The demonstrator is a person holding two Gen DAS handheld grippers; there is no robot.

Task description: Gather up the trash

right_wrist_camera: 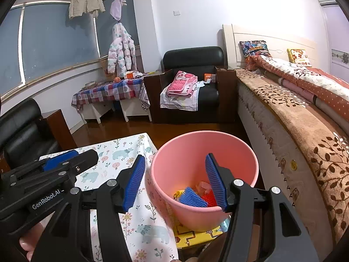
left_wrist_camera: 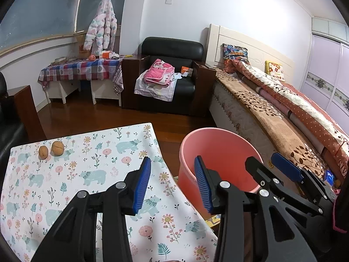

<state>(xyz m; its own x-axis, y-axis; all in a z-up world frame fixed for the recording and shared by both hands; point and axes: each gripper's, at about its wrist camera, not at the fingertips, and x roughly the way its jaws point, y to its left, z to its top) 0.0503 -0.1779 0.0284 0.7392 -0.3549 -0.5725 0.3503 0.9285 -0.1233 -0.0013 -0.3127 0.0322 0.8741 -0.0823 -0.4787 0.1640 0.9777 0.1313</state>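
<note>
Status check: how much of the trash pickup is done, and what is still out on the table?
Done: the pink bin already holds several scraps, blue, red and yellow. In hand: nothing; the left gripper and right gripper both show open jaws with nothing between them. Left: two brown walnuts sit on the floral tablecloth near its far left corner, if they count as trash.
</note>
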